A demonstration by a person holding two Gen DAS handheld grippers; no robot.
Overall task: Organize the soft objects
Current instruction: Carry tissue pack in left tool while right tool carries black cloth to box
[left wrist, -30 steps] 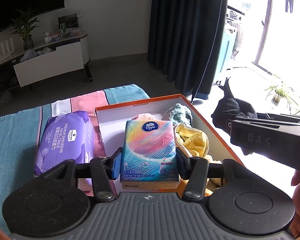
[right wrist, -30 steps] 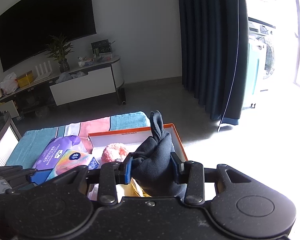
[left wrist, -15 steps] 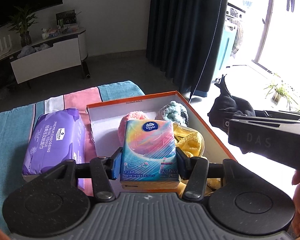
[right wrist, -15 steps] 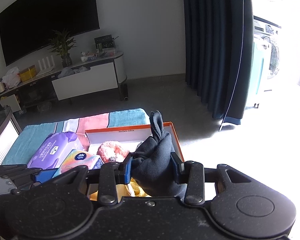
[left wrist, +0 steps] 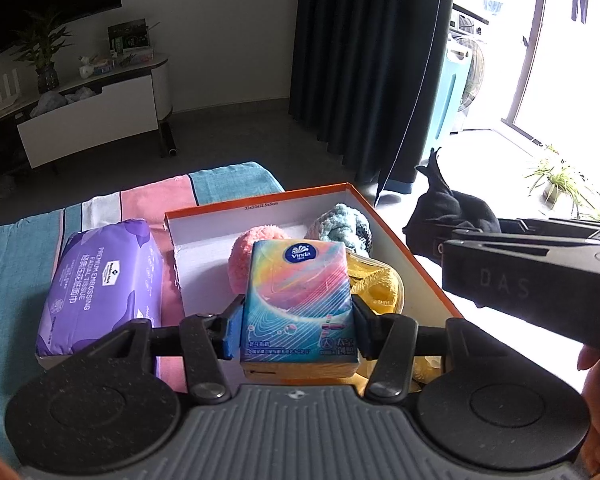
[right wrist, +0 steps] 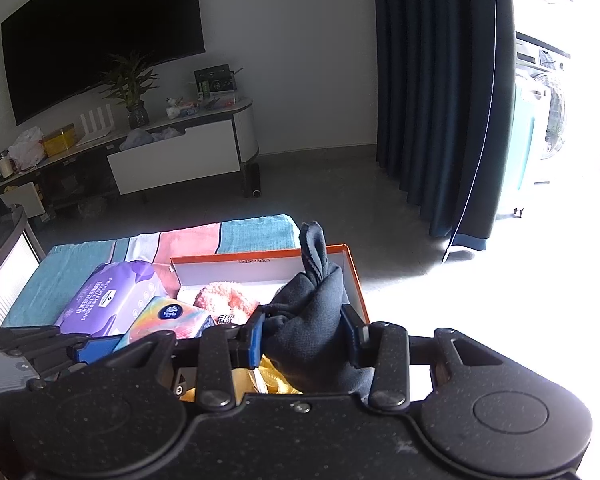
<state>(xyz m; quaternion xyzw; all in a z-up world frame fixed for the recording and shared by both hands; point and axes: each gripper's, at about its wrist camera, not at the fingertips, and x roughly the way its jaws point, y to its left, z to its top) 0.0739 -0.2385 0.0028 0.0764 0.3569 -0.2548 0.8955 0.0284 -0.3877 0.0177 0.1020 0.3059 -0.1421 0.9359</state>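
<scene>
My left gripper (left wrist: 296,330) is shut on a rainbow Vinda tissue pack (left wrist: 298,300) and holds it above the near end of an orange-rimmed white box (left wrist: 260,206). In the box lie a pink fluffy ball (left wrist: 256,244), a blue knitted item (left wrist: 340,222) and a yellow cloth (left wrist: 380,284). My right gripper (right wrist: 306,340) is shut on a dark navy cloth (right wrist: 312,320) and holds it over the box's right side (right wrist: 354,276). The cloth also shows in the left wrist view (left wrist: 452,212).
A purple facial tissue pack (left wrist: 100,280) lies left of the box on a striped teal and pink cloth (left wrist: 156,196). Beyond are a grey floor, a TV stand (right wrist: 172,156), dark curtains (right wrist: 440,100) and a washing machine (right wrist: 540,112).
Both grippers have drawn back and up a little with their loads. More of the box, the pink ball and the blue knitted item now shows.
</scene>
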